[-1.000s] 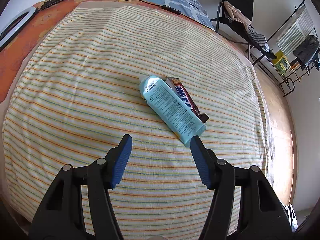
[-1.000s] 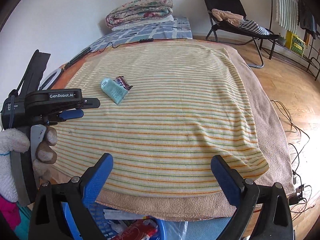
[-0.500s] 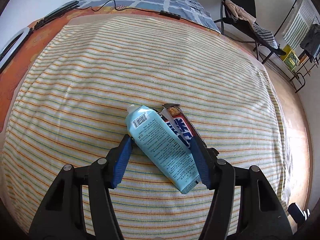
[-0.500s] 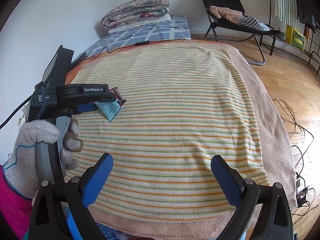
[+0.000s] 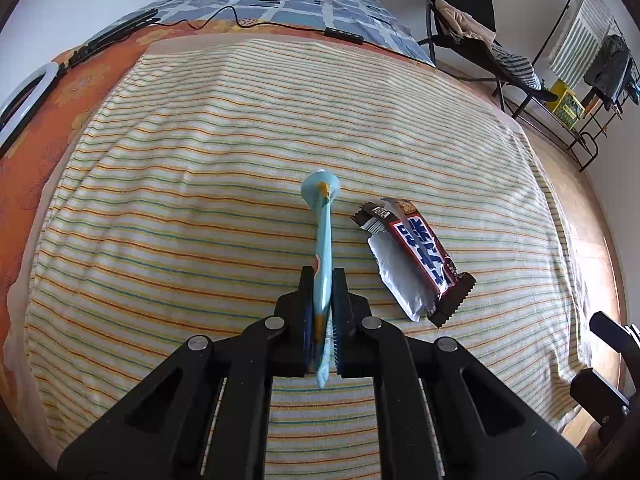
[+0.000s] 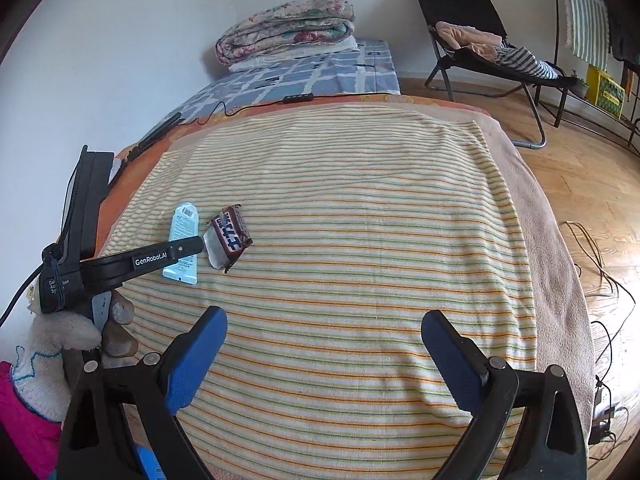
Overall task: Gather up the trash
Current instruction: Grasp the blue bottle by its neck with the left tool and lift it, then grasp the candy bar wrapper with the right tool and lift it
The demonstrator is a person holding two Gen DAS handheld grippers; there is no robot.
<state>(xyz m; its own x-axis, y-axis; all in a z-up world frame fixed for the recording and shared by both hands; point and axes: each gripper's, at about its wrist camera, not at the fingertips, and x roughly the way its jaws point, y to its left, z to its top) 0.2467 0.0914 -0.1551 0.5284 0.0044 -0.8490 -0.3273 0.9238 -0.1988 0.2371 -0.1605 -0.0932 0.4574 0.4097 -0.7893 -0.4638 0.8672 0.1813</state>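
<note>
Pale-blue tube (image 5: 323,240) sits pinched in the left hand-held gripper (image 5: 322,280); the right hand-held gripper (image 6: 324,356) gapes empty above the striped blanket (image 6: 360,220).

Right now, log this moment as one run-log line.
left gripper: shut on light blue tube | right gripper: open, empty | candy bar wrapper: lying on striped blanket

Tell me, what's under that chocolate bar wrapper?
The chocolate bar wrapper lies on the striped blanket, its silver lining showing. Whether anything hides beneath or inside it cannot be seen.
</note>
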